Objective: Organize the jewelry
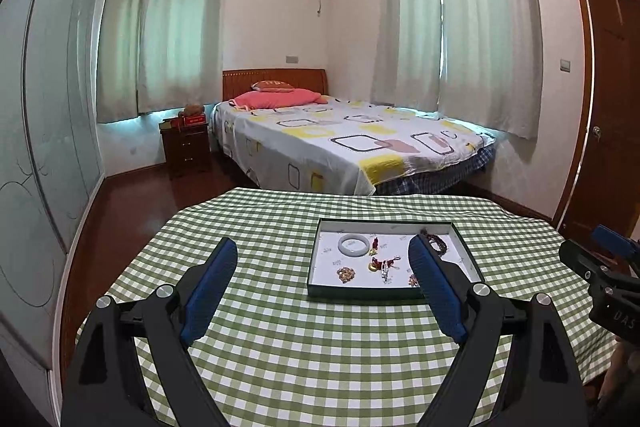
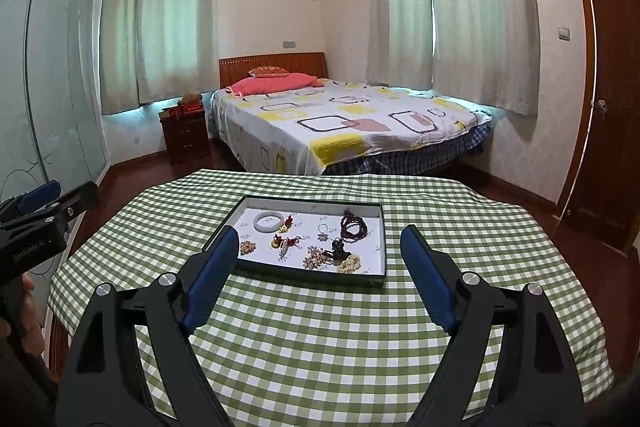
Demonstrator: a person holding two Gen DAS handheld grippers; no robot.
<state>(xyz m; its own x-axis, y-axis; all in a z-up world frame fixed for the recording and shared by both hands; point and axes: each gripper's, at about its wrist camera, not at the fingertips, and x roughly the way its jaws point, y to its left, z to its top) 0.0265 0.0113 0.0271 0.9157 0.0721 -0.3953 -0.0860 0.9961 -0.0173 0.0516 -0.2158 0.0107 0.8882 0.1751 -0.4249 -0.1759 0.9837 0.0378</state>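
Both grippers poised above the table [image 2: 280, 367], short of the tray [image 2: 382, 239] that lies on the green checked cloth. All the jewelry visible rests inside this shallow, dark-rimmed tray: a pale bangle [image 2: 269, 221], dark red beads [image 2: 352, 223], red-and-gold charms [image 2: 282, 241] and pale bead clusters [image 2: 349, 263]; none is seen on the cloth. The work therefore appears either complete or not yet begun on a further piece. The left gripper [image 1: 322, 257] and right gripper [image 2: 316, 247] both stand spread wide with nothing between their pads, angled gently downward toward the tray. Any next pick would call for lowering one gripper over a single small piece and closing narrowly.
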